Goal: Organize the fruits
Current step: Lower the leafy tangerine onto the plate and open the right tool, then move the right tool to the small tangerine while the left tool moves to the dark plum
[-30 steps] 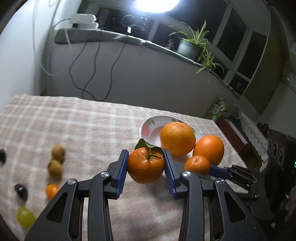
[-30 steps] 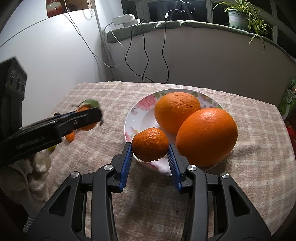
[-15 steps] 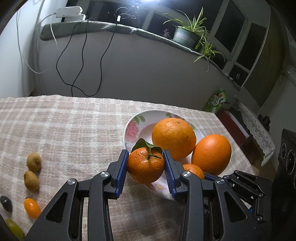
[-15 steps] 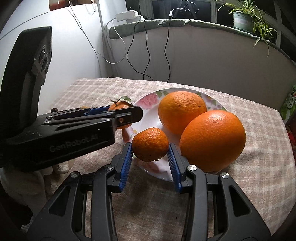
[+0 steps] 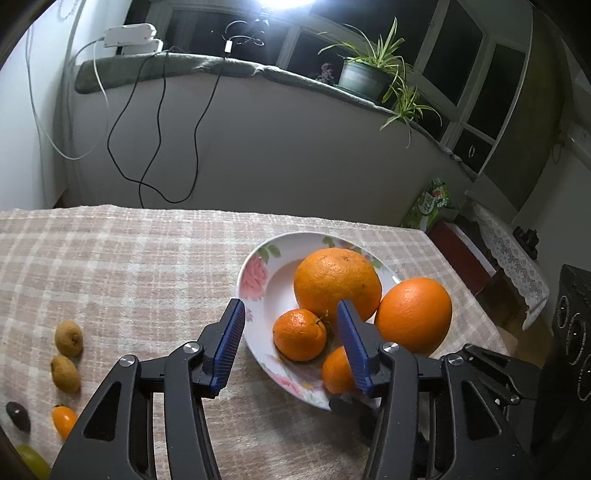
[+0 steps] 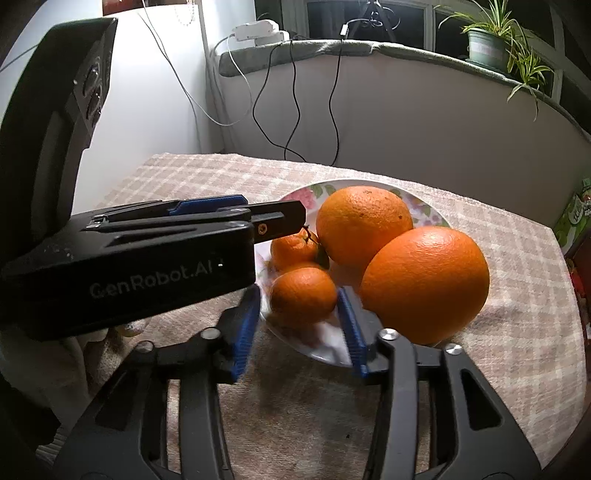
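The left gripper (image 5: 290, 347) stands spread wide, grasping nothing, above a stemmed mandarin (image 5: 300, 335) lying on the floral plate (image 5: 255, 275). The right gripper (image 6: 298, 325) is likewise released, its pads flanking a second mandarin (image 6: 303, 293) beside two big oranges (image 6: 364, 225).

Dim night interior, blown-out lamp (image 5: 284, 3) glare at top centre, black windows (image 5: 454, 55), strong fisheye bending and dark vignette at corners, right gripper (image 6: 297, 325) blue pads motion-blurred, soft shadows beneath plate (image 5: 258, 354).

Orange fruit (image 5: 337, 282), floral plate (image 5: 255, 275), beige-checked tablecloth (image 5: 129, 258).
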Available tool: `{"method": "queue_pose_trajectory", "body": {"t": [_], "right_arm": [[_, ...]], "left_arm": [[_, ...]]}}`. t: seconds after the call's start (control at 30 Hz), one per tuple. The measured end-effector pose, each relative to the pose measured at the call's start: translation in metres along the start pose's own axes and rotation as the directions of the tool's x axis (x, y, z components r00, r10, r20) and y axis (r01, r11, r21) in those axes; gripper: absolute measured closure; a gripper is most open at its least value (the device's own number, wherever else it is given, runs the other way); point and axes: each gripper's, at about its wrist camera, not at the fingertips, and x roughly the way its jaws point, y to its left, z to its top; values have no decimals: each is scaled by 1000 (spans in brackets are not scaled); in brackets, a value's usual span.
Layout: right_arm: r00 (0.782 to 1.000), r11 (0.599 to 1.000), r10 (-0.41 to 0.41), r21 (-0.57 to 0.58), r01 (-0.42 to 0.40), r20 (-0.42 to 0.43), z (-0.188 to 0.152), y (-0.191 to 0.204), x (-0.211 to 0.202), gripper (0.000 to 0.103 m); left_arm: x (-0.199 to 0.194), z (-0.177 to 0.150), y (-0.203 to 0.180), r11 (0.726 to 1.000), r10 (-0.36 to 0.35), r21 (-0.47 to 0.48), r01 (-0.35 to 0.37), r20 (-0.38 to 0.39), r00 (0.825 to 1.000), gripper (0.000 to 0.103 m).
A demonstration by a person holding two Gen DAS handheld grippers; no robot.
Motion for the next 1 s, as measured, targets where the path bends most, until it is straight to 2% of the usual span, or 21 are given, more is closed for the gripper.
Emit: {"method": "queue_pose_trajectory", "body": {"t": [0.1,0.6,1.0], "right_arm": [[1000,1000,-12,-14,13,25,2,3,-5,33],[999,1000,-10,0,10,54,2,4,-19,32],[996,1000,-3,-14,4,85,0,16,-35,32]], "left_arm": [[-4,1,5,1000,5,-15,-4,5,1000,52],[-21,1,9,999,9,-34,-8,33,999,52],[-53,-10,15,999,32,-43,-29,74,997,52]]}}
